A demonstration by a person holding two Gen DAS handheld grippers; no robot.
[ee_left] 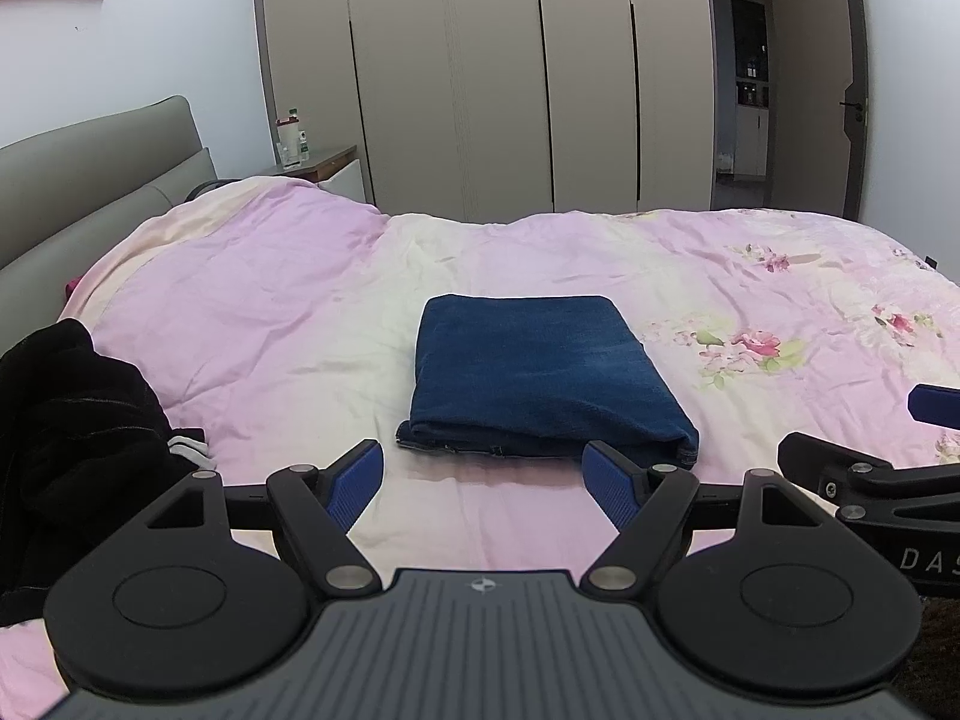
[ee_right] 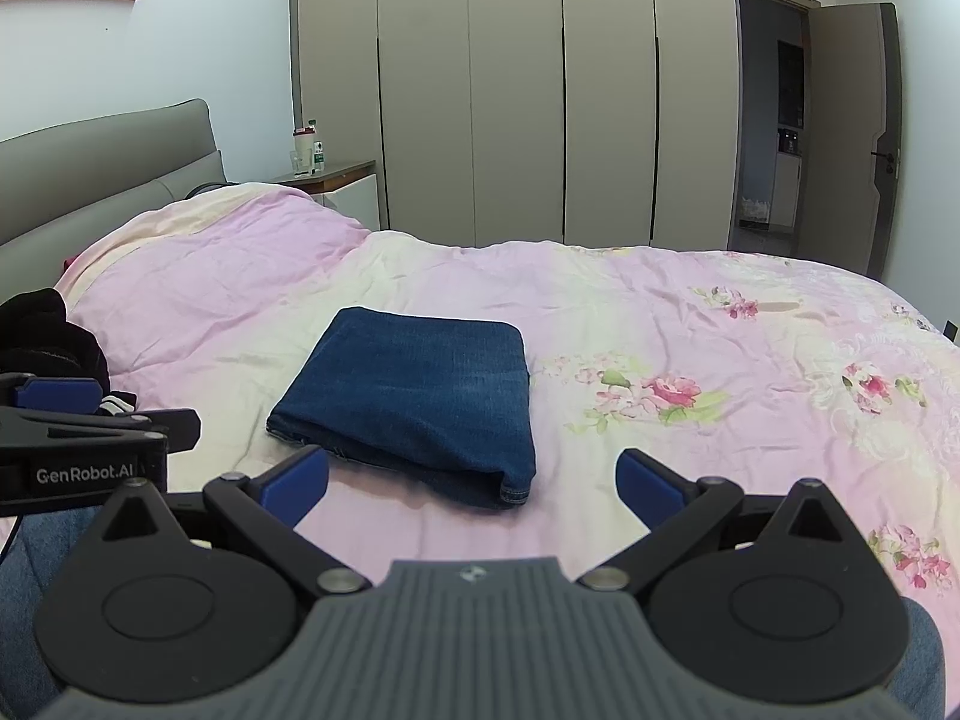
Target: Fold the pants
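The dark blue denim pants lie folded into a compact rectangle on the pink floral bedspread; they also show in the right wrist view. My left gripper is open and empty, just short of the pants' near edge. My right gripper is open and empty, a little back from the pants' near right corner. Each gripper shows at the edge of the other's view: the right one and the left one.
A heap of black clothing lies at the bed's left near edge, also in the right wrist view. A grey headboard stands at the left, a nightstand with bottles behind it, beige wardrobes and an open door beyond the bed.
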